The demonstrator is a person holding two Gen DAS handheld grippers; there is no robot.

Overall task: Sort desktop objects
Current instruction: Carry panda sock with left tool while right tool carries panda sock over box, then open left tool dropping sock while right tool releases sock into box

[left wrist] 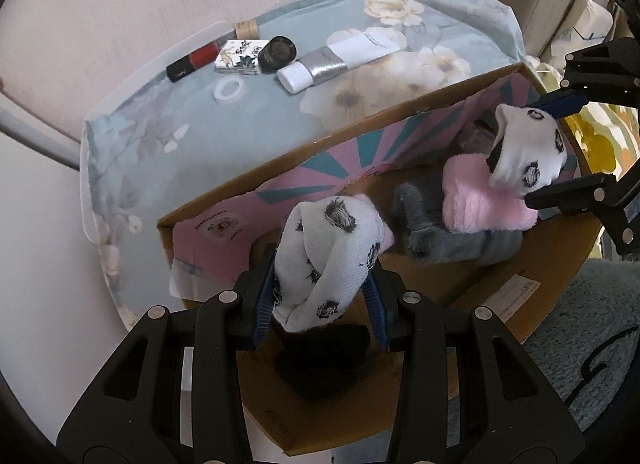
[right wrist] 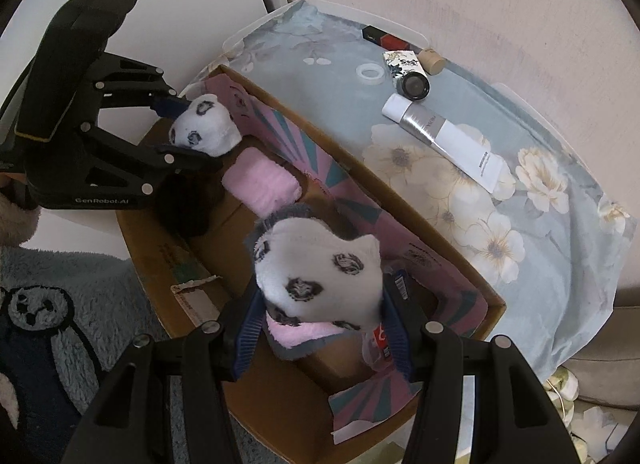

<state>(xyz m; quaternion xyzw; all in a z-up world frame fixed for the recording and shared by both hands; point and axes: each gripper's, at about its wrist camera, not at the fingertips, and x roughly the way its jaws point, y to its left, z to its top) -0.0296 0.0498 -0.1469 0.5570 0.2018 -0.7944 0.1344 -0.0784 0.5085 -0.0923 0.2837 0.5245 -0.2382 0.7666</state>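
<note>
Both grippers poised over an open brown cardboard box (left wrist: 532, 276) lined with pink-and-teal printed paper, standing beside a table under a pale blue floral cloth (left wrist: 160, 132). The left gripper (left wrist: 320, 296) is clamped on a rolled white knitted sock with dark tufted spots (left wrist: 332, 260); the right gripper (right wrist: 324, 304) grips a second white spotted sock roll (right wrist: 320, 264) of the same kind. Both rolls hang inside the box mouth, above a folded pink fluffy sock (right wrist: 262, 180), a grey fluffy sock (left wrist: 448, 232) and a black bundle (right wrist: 184, 204) already lying on the box floor.

Risks. A roll let go from this height may bounce or unroll, since only the blue ribbed pads (left wrist: 264, 304) keep its folds together. The two grippers work in one narrow box; a careless move could knock them together or snag the loose paper lining (right wrist: 372, 404). A push against a box wall could shift the box towards the table's edge, though its footing is not clearly shown.

Unsorted on the cloth: a white-and-silver cosmetic tube (right wrist: 444, 136), a round black jar (right wrist: 416, 84), a small floral-printed box (right wrist: 402, 60), a black-and-red lipstick case (left wrist: 196, 60), a white ring (right wrist: 370, 74) and a beige cylinder (right wrist: 433, 61).

Legible writing: "GenRobot.AI" on the left gripper's body. The print on the tube, the box label (left wrist: 516, 296) and a red wrapper fragment (right wrist: 380, 334) is too small to read.
</note>
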